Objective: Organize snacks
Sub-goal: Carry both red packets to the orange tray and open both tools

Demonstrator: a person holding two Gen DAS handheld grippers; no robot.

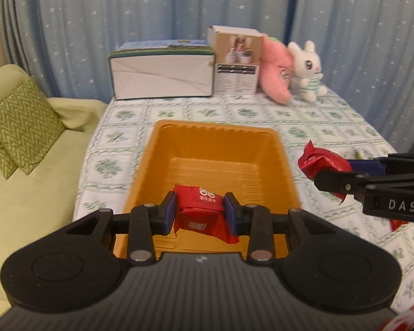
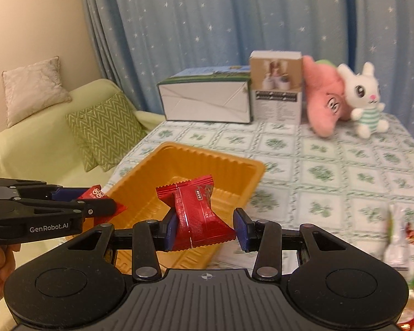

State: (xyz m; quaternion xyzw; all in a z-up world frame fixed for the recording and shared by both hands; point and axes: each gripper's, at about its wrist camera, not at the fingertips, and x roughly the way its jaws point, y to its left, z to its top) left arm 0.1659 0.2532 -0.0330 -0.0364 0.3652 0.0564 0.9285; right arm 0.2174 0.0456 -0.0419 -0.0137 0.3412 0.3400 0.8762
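Two red foil-wrapped snacks are in my grippers at this moment, one in each, and the orange plastic tray (image 1: pixel 281 162) on the patterned tablecloth (image 1: pixel 331 121) looks empty inside as far as I can see. So I judge the task is near its beginning: no snack lies in the tray yet, and at the right edge of the right wrist view some more wrapped snacks (image 2: pixel 400 237) wait on the cloth, blurred, so I cannot count them.

My left gripper (image 1: pixel 200 213) is closed narrowly on a small red packet with white print (image 1: pixel 200 207), both blue pads pressing its sides. It is tilted downward and hangs over the near part of the tray, so the packet is above the tray floor, not resting on it.

My right gripper (image 2: pixel 205 230) holds a red pillow-shaped packet with crimped ends (image 2: pixel 196 209). The left pad touches it clearly; the right pad seems to touch only the lower corner, so the grip may be less sure. This gripper also points downward, from the right side of the tray, near the tray's front corner. In the left wrist view it comes in from the right edge, beside the tray's right rim.

Both packets need only to be lowered and released, I think.
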